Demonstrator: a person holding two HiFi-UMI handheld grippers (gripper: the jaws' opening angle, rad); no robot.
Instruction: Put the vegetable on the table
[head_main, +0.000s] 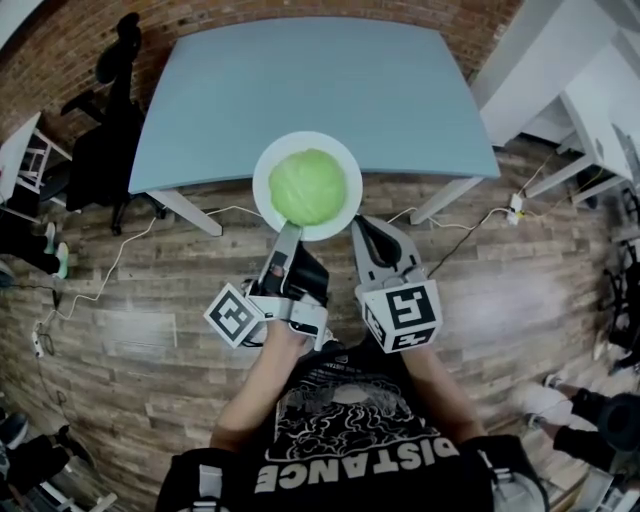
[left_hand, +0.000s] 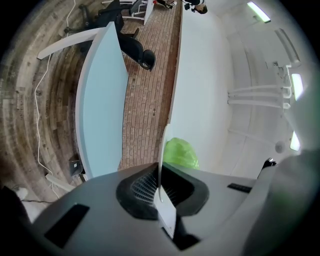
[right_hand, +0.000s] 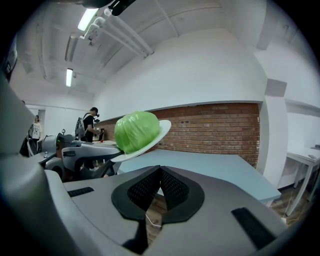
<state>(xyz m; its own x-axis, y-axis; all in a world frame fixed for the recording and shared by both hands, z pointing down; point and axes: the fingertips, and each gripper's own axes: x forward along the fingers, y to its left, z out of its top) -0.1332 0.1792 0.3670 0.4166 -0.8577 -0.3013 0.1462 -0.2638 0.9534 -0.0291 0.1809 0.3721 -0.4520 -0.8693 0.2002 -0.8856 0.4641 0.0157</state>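
A green cabbage (head_main: 307, 186) is carried on a white plate (head_main: 262, 190) at the centre of the head view, where the plate overlaps the near edge of the light blue table (head_main: 330, 90). The plate's lower rim is clamped by the left gripper (head_main: 288, 232). In the left gripper view the plate (left_hand: 161, 160) is seen edge-on between the jaws, the cabbage (left_hand: 180, 152) just beyond. The right gripper (head_main: 366, 232) is held just beside the plate's lower right rim; in its own view its jaws are seen pressed together with nothing between them, and the plate (right_hand: 162, 129) appears tilted, raised above the table (right_hand: 220, 167).
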